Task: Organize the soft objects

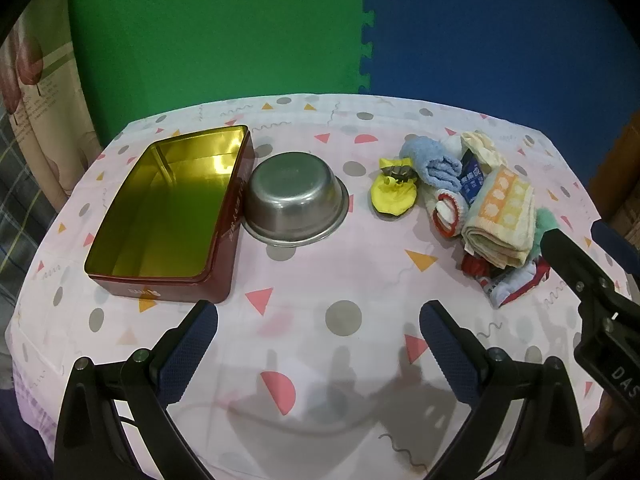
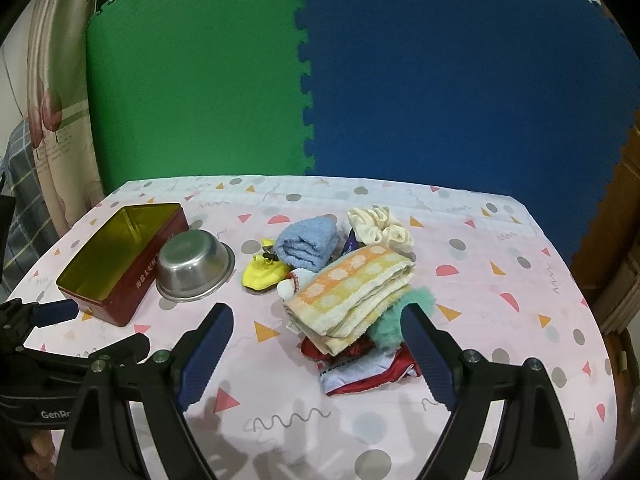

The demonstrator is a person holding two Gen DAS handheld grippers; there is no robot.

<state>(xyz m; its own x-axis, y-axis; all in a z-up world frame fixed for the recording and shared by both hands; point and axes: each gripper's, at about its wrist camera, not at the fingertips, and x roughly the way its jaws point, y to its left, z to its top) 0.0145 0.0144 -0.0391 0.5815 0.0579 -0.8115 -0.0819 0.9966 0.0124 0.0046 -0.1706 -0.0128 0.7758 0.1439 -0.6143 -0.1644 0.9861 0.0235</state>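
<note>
A pile of soft things lies on the table's right side: a folded orange-and-yellow towel (image 2: 352, 288) (image 1: 500, 208), a rolled blue towel (image 2: 308, 244) (image 1: 436, 160), a cream scrunchie (image 2: 380, 228), a yellow sock (image 2: 264, 272) (image 1: 390, 196), a green fluffy piece (image 2: 400, 316) and a red-and-white cloth (image 2: 360, 372). My left gripper (image 1: 318, 320) is open and empty above bare cloth. My right gripper (image 2: 316, 320) is open and empty, just in front of the pile.
An open red tin (image 1: 224, 240) (image 2: 120, 304) with a gold inside stands at the left. An upturned steel bowl (image 1: 294, 196) (image 2: 192, 264) lies beside it. Green and blue foam mats stand behind the table.
</note>
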